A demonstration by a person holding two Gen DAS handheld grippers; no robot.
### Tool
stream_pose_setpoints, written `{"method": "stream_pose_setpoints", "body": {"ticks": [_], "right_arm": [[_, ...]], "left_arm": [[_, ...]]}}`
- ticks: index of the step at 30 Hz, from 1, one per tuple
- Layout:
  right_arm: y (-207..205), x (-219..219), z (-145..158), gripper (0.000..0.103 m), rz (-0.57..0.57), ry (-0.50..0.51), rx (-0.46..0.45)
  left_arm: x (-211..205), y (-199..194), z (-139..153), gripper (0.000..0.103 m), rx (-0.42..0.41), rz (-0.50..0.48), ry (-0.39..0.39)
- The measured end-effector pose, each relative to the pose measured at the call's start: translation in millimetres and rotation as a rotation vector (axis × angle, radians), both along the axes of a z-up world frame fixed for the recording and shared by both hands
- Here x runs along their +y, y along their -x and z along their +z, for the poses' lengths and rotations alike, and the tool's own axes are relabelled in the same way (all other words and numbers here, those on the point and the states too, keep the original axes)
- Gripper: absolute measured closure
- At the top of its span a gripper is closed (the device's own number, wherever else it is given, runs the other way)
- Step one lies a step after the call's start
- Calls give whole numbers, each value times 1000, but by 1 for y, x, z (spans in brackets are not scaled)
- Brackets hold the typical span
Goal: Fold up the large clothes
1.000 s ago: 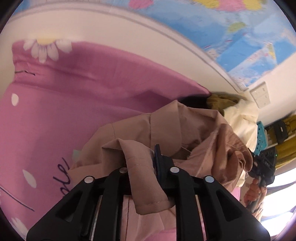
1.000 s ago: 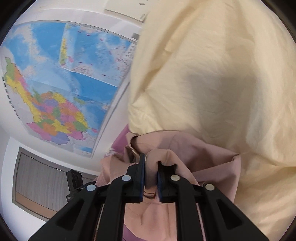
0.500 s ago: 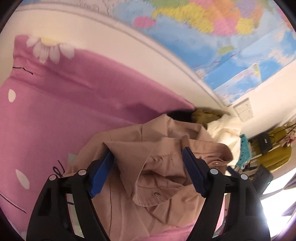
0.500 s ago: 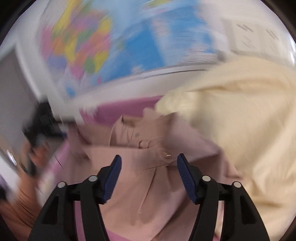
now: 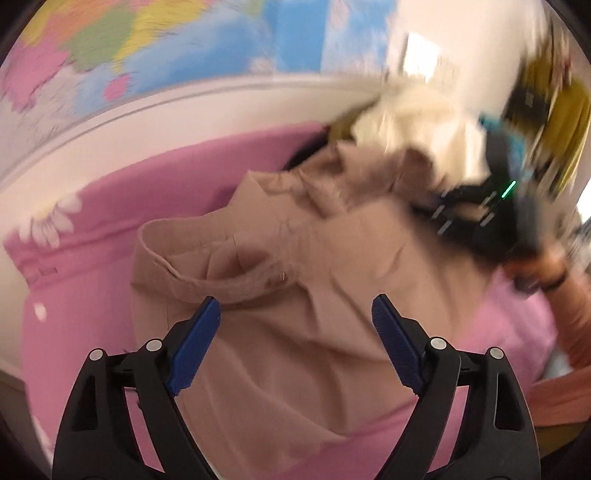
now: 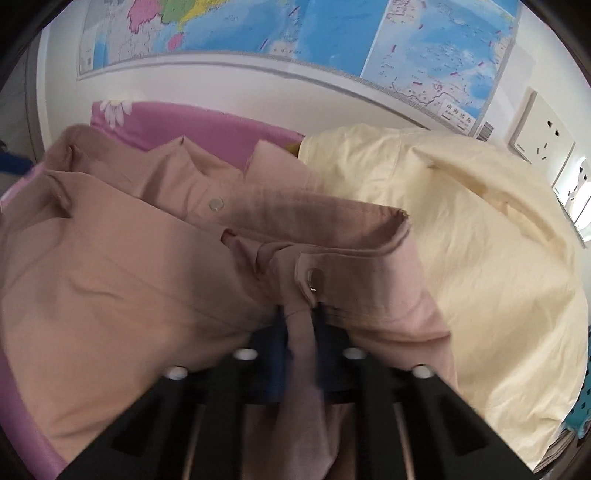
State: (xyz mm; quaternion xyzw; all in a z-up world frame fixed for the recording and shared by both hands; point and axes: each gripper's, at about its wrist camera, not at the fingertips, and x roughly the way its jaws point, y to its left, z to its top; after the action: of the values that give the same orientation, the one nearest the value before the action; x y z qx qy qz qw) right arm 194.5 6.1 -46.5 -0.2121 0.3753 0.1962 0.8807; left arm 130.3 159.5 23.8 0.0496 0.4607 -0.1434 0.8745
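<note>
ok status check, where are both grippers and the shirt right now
Left gripper open, hovering over tan shirt. Right gripper shut on a shirt fold. Cream garment crowds the shirt's right edge.

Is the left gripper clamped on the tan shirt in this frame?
No: the left gripper is wide open above the tan shirt, with nothing between its fingers.

Bedroom: pink bedsheet (image 5: 110,206), wall map (image 6: 332,33)

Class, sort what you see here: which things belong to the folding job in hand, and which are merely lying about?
In the job:
tan shirt
right gripper, shut on it
left gripper, open above it

Lying about:
cream garment
pink sheet
wall map
wall socket
</note>
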Motion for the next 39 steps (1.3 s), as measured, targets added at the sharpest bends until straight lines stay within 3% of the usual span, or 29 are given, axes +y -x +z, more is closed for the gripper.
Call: {"method": "stream_pose_setpoints", "body": {"ticks": [2,4,5,6,11,14,15,16,18,21,24,26,27,29,30,31,34,39], "right_arm": [[5,-10,12,96,-3,-50,-6],[10,-21,31,97,2,-125,-24],[13,-24,40,97,6,-145,-42],[17,-27,51,97,8,-162,-71],[11,-27,91,98,-17,-248,-183],[-20,-19,88,98,-42,-275,-148],[-30,-17,82,98,-51,-275,-122],[-40,-18,74,98,-71,-278,-95],[-39,-16,64,98,-74,-266,-60],[-36,-20,50,97,-71,-236,-46],[-35,-26,48,97,-66,-242,-28],[-36,-27,49,97,-65,-246,-21],[-37,-28,51,97,-64,-247,-17],[-37,-27,52,96,-60,-241,-18],[-37,-27,52,96,-55,-240,-14],[-37,-25,53,96,-47,-240,-11],[-33,-27,59,96,-31,-239,-16],[-22,-34,92,97,-38,-310,-113]], "left_arm": [[-3,-13,-12,50,37,-5,-10],[-2,-25,-19,89,52,19,-34],[0,-30,-19,100,53,35,-38],[4,-38,-17,102,38,66,-44],[19,-54,17,102,-89,179,-25],[31,-65,21,98,-80,223,32],[34,-66,17,81,-47,216,52],[35,-64,12,70,-31,212,58],[29,-55,0,38,-8,175,25],[27,-38,-17,28,26,158,-64],[24,-29,-33,11,81,115,-55],[16,-27,-43,12,107,77,-62],[12,-26,-46,17,113,67,-69],[11,-29,-54,50,130,61,-57],[15,-32,-58,81,146,81,-35],[21,-35,-58,98,151,94,-2],[40,-36,-48,101,119,165,93],[54,-29,1,101,-74,237,149]]}}
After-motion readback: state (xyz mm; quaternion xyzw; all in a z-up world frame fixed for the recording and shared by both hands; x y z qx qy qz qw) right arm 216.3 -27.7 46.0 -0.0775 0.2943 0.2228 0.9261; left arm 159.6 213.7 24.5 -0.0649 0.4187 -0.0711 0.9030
